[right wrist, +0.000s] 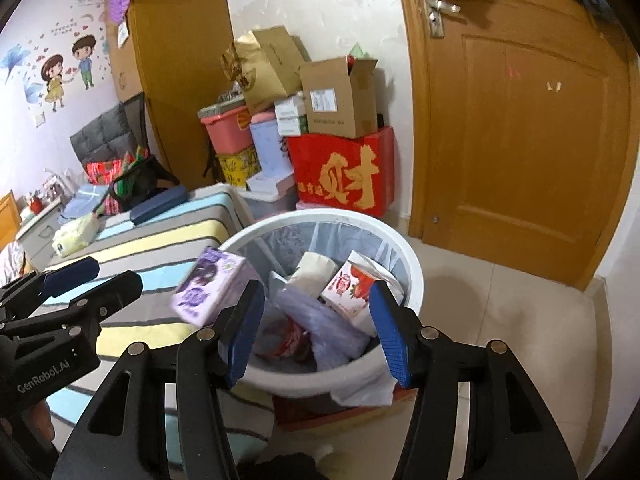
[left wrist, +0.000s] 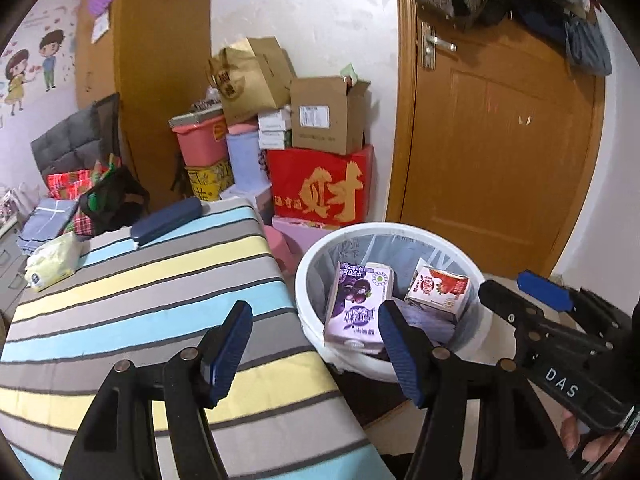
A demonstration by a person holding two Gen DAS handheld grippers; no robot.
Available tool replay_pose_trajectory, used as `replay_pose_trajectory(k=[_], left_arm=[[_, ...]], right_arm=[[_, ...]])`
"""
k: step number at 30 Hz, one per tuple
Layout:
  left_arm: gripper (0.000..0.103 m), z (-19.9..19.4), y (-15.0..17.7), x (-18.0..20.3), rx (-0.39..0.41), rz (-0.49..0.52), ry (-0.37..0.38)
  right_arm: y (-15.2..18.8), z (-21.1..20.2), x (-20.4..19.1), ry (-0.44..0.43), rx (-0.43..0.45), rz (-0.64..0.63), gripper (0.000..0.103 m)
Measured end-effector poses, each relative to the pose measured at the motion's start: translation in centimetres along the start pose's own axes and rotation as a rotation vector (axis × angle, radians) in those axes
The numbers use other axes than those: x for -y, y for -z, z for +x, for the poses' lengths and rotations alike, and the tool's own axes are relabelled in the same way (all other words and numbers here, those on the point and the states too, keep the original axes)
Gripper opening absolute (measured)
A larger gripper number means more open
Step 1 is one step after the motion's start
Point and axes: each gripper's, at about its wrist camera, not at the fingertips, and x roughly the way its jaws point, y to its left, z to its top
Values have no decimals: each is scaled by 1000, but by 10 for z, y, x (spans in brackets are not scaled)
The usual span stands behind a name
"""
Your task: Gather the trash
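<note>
Now the purple grape-print drink carton (right wrist: 208, 290) sits tilted at the near-left rim of the round white plastic trash bin (right wrist: 412, 276), blurred in the right wrist view, so it may not have settled. Beside it, deeper in the grey liner, lies the red-and-white strawberry-print drink carton (right wrist: 349, 288) among crumpled paper and wrappers. Neither carton is held. The right gripper (right wrist: 318, 328) hangs over the bin with its blue pads apart and nothing between them; the left gripper (left wrist: 316, 350) is likewise released, straddling the gap between the bin and the striped cloth-covered table (left wrist: 160, 280). Both drops look done, I judge. To finish well, check that the purple carton has slid fully inside and not lodged on the rim; a nudge with one pad would seat it. Then scan the table, where a pale yellow tissue pack (left wrist: 54, 258) and a dark blue case (left wrist: 166, 220) remain; neither looks clearly like trash.
</note>
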Motion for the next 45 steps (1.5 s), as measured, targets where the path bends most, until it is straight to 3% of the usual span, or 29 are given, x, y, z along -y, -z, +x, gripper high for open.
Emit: replay_pose_trajectory(k=[9,20,45], left_arm=[[65,-42,30,-4,34,-22,-4],[65,-62,62,-3,31,-13,-32],[65,-74,66,-3,39,-29,-30]], right_arm=[[16,-30,-13,-1,69,10,56],[33,-42,-27,14,76,-5,56],[42,-55,-34,20,95,-11,56]])
